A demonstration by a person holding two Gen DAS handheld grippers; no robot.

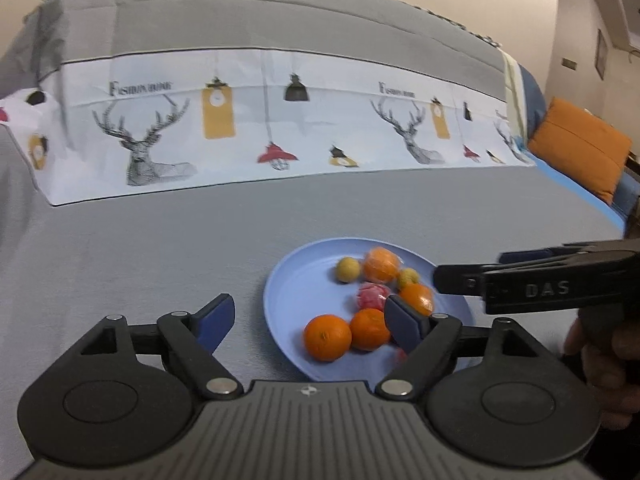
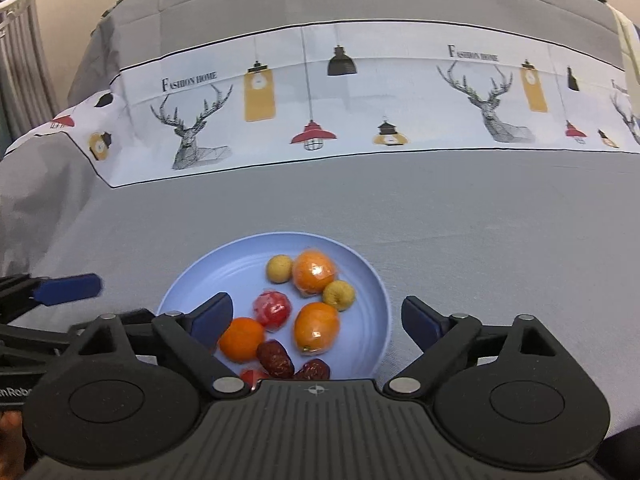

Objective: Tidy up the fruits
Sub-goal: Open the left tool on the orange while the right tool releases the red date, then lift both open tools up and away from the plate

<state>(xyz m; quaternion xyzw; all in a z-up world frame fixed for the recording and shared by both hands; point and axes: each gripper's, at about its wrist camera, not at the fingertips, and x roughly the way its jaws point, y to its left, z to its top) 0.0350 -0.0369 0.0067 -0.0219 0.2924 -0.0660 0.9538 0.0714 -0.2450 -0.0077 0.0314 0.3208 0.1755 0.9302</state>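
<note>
A light blue plate (image 2: 368, 320) lies on a grey cloth and holds several fruits: oranges (image 2: 316, 326), small yellow fruits (image 2: 279, 268), a wrapped red fruit (image 2: 273, 309) and dark red dates (image 2: 275, 358). The plate also shows in the left wrist view (image 1: 296, 280) with an orange (image 1: 327, 337) at its near edge. My right gripper (image 2: 318, 320) is open and empty, its fingers spread just above the plate's near side. My left gripper (image 1: 310, 322) is open and empty at the plate's left edge. The right gripper's body (image 1: 552, 286) reaches in over the plate's right side.
A white band of cloth printed with deer and lamps (image 2: 320, 100) runs across the grey cover behind the plate. An orange cushion (image 1: 580, 148) lies at the far right. The left gripper's blue finger (image 2: 68, 288) shows left of the plate.
</note>
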